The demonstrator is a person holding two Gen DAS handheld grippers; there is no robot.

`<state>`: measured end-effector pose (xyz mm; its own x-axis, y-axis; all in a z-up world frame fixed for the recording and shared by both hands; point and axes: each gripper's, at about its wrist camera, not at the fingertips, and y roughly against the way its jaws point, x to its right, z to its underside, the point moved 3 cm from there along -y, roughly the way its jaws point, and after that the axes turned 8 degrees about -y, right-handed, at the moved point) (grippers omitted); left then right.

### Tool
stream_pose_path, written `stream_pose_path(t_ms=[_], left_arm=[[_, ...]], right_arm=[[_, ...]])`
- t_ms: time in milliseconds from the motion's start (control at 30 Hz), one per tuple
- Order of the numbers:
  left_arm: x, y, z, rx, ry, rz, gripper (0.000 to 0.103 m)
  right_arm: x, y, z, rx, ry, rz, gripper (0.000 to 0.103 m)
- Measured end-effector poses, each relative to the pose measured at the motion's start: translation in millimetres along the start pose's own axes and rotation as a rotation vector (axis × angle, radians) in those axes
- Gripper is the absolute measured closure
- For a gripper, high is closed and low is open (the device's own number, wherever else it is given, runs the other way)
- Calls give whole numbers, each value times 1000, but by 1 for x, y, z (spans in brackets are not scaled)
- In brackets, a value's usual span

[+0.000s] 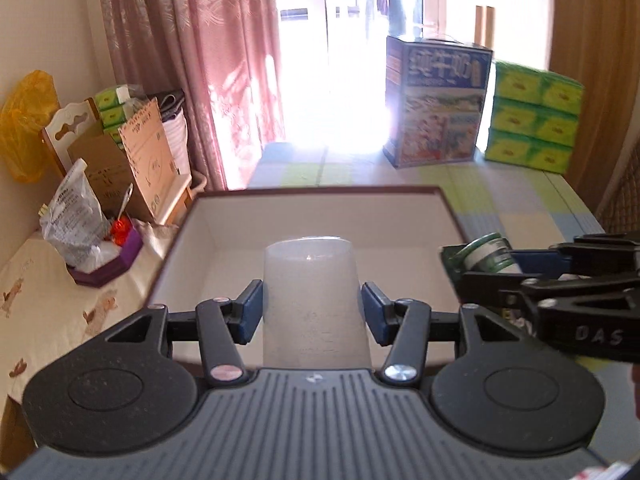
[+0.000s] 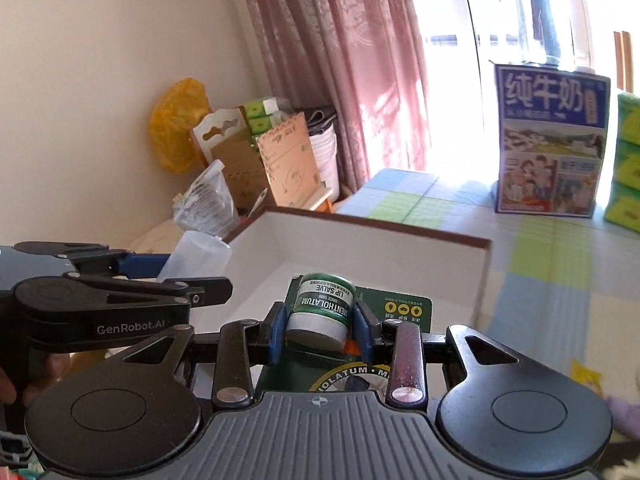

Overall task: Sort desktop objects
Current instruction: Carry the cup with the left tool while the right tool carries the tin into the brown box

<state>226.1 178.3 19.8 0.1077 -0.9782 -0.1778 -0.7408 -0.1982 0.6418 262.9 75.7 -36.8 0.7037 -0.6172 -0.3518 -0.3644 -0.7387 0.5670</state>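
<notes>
L gripper [image 1: 312, 312] clamps frosted cup [image 1: 314, 300], R gripper [image 2: 319, 330] clamps salve pack [image 2: 320, 312]; I see box [image 1: 320, 194] mid-frame, just ahead.

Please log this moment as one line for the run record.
left gripper: shut on frosted cup | right gripper: shut on lip salve pack | both by open box | box looks empty
</notes>
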Motion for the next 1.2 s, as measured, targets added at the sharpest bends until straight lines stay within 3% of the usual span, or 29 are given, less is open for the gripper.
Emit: stream_pose_path(t_ms=[300,467,733,1133,1200], left_arm=[[-38,-71,-17,-52,-21,27,55],[-41,-118,0,-167,-42,60,55],[-37,-172,25,-369,-92,111,55],[-41,-185,26,-407,-121,129,54],[-42,-185,25,-404,-119,128,45]], right_arm=[[7,-76,-4,-96,-4,99,70],[27,-113,8,-224,-29,181,70],[30,-136,21,-325,14,238,70],[24,-144,15,-326,14,264,70],[24,-144,14,-331,10,261,64]])
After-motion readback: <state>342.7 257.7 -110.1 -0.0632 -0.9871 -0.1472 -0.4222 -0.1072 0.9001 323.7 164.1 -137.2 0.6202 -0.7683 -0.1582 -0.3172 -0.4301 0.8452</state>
